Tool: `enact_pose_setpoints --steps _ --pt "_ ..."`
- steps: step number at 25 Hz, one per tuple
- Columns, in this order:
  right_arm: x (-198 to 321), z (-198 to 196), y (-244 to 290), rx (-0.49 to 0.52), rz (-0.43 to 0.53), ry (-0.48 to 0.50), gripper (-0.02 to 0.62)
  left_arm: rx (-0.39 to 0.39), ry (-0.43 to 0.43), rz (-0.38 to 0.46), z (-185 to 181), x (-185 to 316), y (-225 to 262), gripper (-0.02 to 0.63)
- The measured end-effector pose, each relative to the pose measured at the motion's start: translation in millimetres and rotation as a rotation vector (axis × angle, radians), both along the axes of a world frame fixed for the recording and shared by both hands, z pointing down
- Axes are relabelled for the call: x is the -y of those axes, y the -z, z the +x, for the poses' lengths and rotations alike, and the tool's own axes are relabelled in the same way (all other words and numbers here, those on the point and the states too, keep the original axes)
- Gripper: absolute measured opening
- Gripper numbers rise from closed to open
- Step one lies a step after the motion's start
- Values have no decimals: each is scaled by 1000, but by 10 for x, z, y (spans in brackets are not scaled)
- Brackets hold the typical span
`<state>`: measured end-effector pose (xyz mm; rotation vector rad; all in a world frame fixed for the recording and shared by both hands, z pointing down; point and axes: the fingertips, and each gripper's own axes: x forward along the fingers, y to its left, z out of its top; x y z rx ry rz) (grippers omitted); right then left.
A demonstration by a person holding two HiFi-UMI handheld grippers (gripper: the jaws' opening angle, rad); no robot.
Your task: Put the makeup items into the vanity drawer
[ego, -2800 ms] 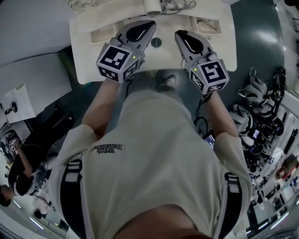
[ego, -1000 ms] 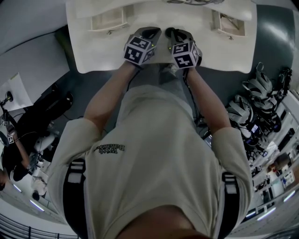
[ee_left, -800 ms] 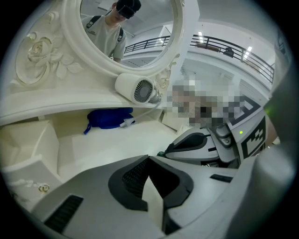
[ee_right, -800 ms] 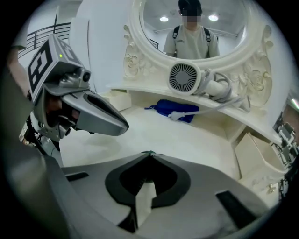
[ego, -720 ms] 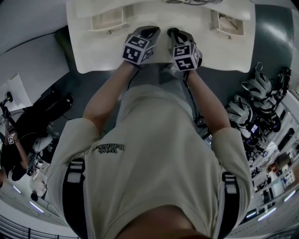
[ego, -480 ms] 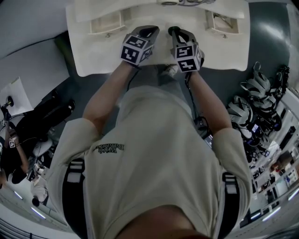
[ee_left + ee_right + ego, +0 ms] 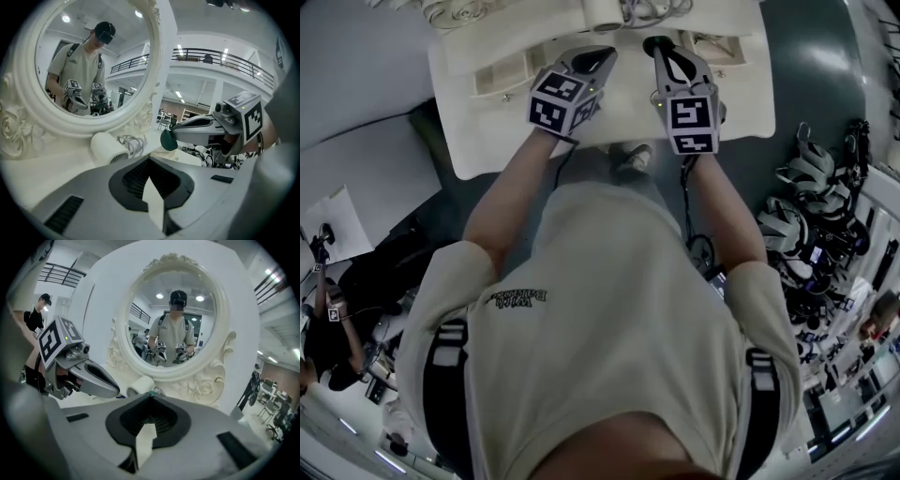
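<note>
My right gripper [image 7: 657, 47] is shut on a small dark-green round makeup item [image 7: 168, 139] and holds it in the air above the cream vanity top [image 7: 506, 141]; a sliver of green shows at the jaw tips [image 7: 149, 393]. Beside it, my left gripper [image 7: 602, 58] is shut with nothing seen between its jaws, which meet in a point. Two small vanity drawers stand open, one at the left [image 7: 499, 77] and one at the right [image 7: 715, 47]. Both grippers face the oval mirror [image 7: 171, 324].
A white cylinder [image 7: 107, 147] lies at the mirror's foot with a tangle of cable [image 7: 132, 143] next to it. The mirror's carved frame [image 7: 206, 383] rises behind them. Helmets and gear [image 7: 811, 187] crowd the floor to the right of the vanity.
Both grippers have risen from the front of the vanity top and moved toward the mirror. The dark round item, earlier lying on the tabletop between them, is now in the right jaws.
</note>
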<state>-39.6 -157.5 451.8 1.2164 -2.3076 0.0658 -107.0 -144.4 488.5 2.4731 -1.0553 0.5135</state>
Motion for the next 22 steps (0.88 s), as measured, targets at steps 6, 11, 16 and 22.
enact_pose_setpoints --steps 6,11,16,22 --pt "-39 335 723 45 136 -52 5 -43 -59 103 395 49 612 6" --pt "-130 621 1336 93 234 -95 5 -95 -119 185 759 104 1149 6" --pt "-370 909 1873 184 342 -134 5 -153 -165 280 982 10 1689 6" --pt "-777 1314 2340 246 426 -184 5 -217 -187 404 1151 -192 2350 6"
